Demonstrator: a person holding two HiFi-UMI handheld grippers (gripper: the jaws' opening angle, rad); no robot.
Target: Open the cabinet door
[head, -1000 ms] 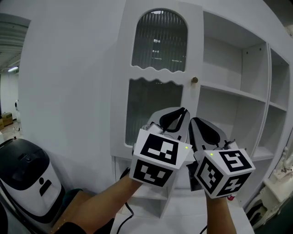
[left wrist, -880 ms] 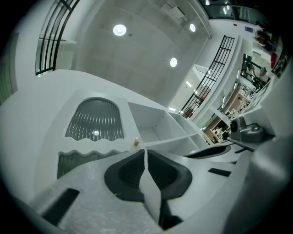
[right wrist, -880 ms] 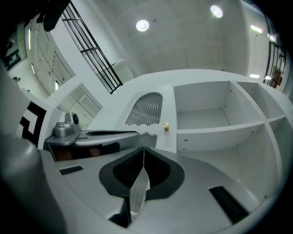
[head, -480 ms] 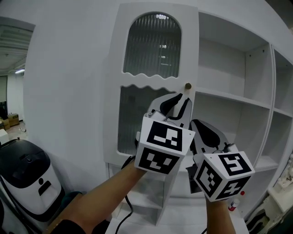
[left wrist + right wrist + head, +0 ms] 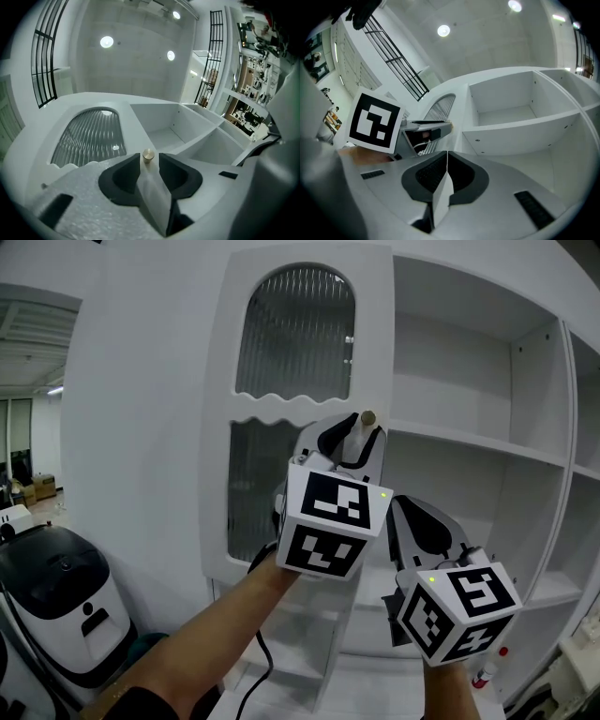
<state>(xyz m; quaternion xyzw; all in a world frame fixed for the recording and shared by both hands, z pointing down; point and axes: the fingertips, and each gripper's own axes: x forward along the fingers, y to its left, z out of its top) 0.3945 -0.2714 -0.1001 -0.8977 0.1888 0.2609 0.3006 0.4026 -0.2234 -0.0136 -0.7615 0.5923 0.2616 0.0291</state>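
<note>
Left gripper view: left tongs (image 5: 149,161) opening, knob (image 5: 148,154) between tips; right tongs (image 5: 446,154) together.

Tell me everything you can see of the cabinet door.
The cabinet door is tall and white, with an arched ribbed-glass pane above and a second ribbed pane below, their facing edges wavy. A small round brass-coloured knob sits by its right edge at mid height, between the jaws of the left tongs, which are opening and do not press it. Shut or ajar, I cannot tell.
</note>
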